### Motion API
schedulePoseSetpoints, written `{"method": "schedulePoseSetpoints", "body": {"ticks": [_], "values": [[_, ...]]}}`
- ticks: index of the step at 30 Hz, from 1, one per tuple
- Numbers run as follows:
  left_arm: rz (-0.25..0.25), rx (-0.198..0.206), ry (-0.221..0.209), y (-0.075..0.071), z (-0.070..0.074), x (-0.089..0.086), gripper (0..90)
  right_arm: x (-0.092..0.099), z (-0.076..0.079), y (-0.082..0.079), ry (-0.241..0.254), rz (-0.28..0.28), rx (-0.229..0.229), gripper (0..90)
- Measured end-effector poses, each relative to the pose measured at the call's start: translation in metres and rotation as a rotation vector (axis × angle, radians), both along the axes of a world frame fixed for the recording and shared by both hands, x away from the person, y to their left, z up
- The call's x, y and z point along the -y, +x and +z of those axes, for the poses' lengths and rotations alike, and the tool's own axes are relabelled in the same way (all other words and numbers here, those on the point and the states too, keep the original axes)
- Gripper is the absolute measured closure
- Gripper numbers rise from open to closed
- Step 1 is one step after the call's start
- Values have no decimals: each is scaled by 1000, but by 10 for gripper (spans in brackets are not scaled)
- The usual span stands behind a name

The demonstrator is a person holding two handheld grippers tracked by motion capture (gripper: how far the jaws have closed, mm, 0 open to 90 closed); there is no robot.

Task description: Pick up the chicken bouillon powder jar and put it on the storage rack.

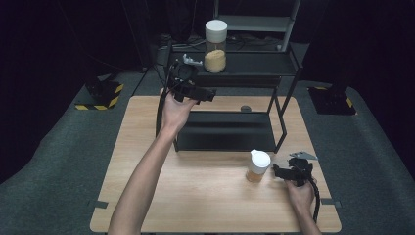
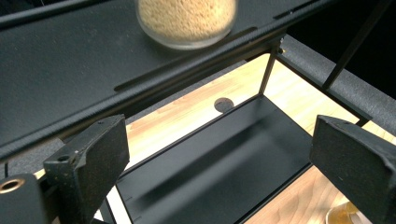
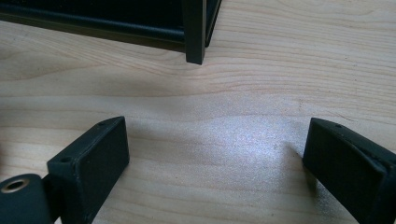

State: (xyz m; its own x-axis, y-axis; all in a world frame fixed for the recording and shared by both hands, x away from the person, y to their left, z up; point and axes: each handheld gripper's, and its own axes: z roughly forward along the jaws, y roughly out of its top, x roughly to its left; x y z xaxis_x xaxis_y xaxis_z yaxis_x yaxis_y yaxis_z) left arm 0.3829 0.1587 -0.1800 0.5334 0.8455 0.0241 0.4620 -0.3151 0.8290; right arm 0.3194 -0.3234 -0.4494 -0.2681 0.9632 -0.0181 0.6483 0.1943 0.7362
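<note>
Left gripper [image 1: 208, 94] is up beside the top shelf [image 1: 254, 63] of the black rack [image 1: 281, 125], jaws spread wide with nothing between them. Just past it on that shelf stands the tall jar [image 1: 215, 46], white lid on, pale grain filling its lower part. From the left gripper view, the jar's grain-filled base [image 2: 186, 21] sits upright on the dark shelf above the jaws, apart from them, and the rack's bottom tray [image 2: 219, 154] lies below on the wooden surface [image 2: 187, 112].

Down at the near right, the right gripper [image 1: 275, 171] rests low over the surface [image 1: 195, 196], jaws also wide and holding nothing. Just beside it to the left stands a small bottle [image 1: 257, 166] with a white cap and amber contents, upright, close to the jaw tips, though contact cannot be told. In the right gripper view there's bare wood [image 3: 210, 140] between the jaws and a foot of the rack [image 3: 194, 32] ahead
</note>
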Motion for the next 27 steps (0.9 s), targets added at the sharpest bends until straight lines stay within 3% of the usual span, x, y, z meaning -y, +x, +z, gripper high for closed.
{"method": "schedulePoseSetpoints", "body": {"ticks": [16,27], "values": [[-11,-16,8,-3,-30,1,49,0,0,0,0,-2,0,62],[-21,-37,-31,-6,-50,-7,51,0,0,0,0,-2,0,62]]}}
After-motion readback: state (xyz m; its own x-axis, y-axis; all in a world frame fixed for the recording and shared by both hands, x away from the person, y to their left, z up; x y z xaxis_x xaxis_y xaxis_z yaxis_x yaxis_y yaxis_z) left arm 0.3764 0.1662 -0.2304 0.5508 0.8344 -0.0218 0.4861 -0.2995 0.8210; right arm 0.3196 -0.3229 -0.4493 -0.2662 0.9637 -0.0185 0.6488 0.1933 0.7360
